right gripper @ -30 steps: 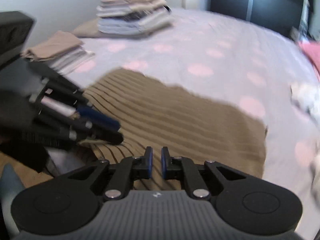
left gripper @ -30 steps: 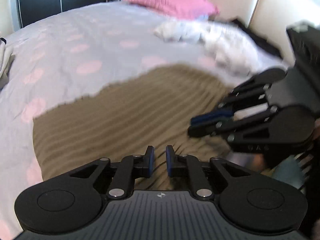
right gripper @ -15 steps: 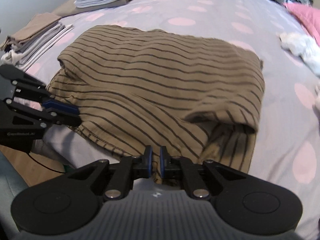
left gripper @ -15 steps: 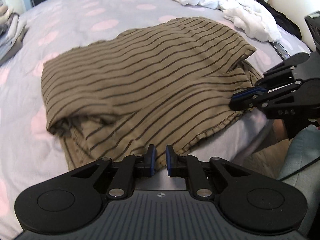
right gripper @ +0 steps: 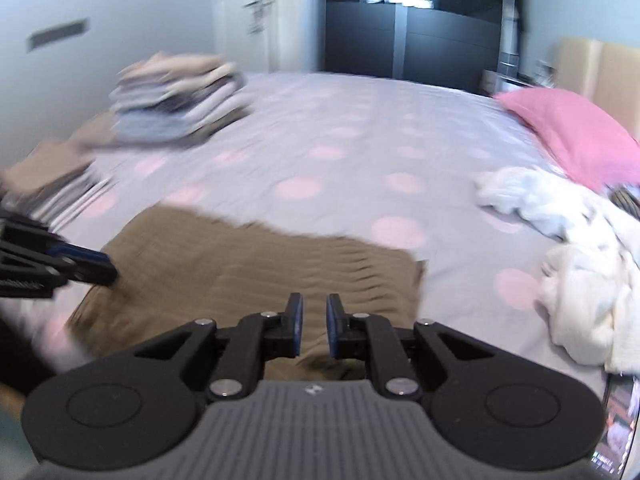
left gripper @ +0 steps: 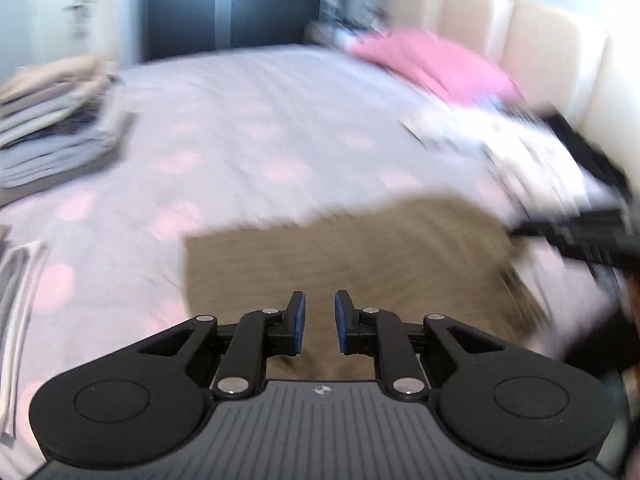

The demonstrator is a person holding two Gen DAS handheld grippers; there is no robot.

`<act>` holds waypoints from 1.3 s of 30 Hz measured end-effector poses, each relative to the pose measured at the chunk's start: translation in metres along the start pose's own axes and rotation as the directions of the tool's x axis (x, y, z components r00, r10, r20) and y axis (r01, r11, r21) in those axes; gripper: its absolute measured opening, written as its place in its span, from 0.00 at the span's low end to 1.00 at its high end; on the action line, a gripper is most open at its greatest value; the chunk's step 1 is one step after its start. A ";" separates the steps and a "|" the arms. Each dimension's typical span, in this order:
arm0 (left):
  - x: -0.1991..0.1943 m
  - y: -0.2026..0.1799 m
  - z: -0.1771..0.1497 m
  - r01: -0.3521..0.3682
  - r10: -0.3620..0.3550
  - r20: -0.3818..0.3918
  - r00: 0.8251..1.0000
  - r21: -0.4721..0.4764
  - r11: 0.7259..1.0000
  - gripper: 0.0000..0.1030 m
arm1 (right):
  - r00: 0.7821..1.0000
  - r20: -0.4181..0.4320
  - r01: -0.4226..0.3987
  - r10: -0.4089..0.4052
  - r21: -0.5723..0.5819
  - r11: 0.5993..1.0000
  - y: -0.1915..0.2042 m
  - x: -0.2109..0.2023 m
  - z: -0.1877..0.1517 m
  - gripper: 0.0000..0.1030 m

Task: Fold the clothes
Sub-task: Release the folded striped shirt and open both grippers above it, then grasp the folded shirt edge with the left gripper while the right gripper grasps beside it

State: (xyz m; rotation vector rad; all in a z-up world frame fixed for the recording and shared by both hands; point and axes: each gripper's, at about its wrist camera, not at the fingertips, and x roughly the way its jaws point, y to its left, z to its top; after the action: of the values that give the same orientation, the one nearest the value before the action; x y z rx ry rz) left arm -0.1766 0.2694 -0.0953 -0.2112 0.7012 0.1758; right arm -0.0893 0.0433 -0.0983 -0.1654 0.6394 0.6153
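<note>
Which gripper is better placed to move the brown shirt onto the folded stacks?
Left, probably: the left gripper sits at the brown shirt's corner nearest the folded stacks, jaws slightly open and empty.

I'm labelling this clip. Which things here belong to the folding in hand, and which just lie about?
In the job:
- brown striped garment
- left gripper
- right gripper

Lying about:
- pink pillow
- white crumpled clothes
- folded stack
- spotted bedcover

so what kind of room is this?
Most likely a bedroom: a bed with a polka-dot cover, a pink pillow by the padded headboard, and stacked folded clothes.
</note>
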 end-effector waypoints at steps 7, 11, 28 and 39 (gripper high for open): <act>0.035 0.030 -0.016 -0.093 0.083 -0.109 0.991 -0.097 0.991 0.13 | 0.990 -0.129 0.068 -0.050 0.141 0.988 -0.032 0.039 -0.017 0.15; 0.043 0.040 -0.027 -0.117 0.097 -0.163 0.982 -0.122 0.986 0.13 | 0.978 -0.205 0.071 -0.036 0.167 0.983 -0.038 0.052 -0.032 0.15; 0.010 0.054 -0.042 -0.188 0.127 -0.291 0.948 -0.192 0.963 0.25 | 0.939 -0.339 0.125 -0.060 0.174 0.977 -0.045 0.031 -0.045 0.21; 0.011 0.060 0.008 -0.143 0.119 -0.117 0.986 -0.226 0.963 0.55 | 0.982 -0.182 0.085 -0.046 0.210 0.974 -0.055 0.014 0.002 0.59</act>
State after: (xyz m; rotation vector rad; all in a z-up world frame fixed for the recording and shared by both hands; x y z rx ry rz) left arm -0.1772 0.3304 -0.1041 -0.4021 0.7969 0.3779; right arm -0.0474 0.0055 -0.1072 -0.0362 0.8639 0.4656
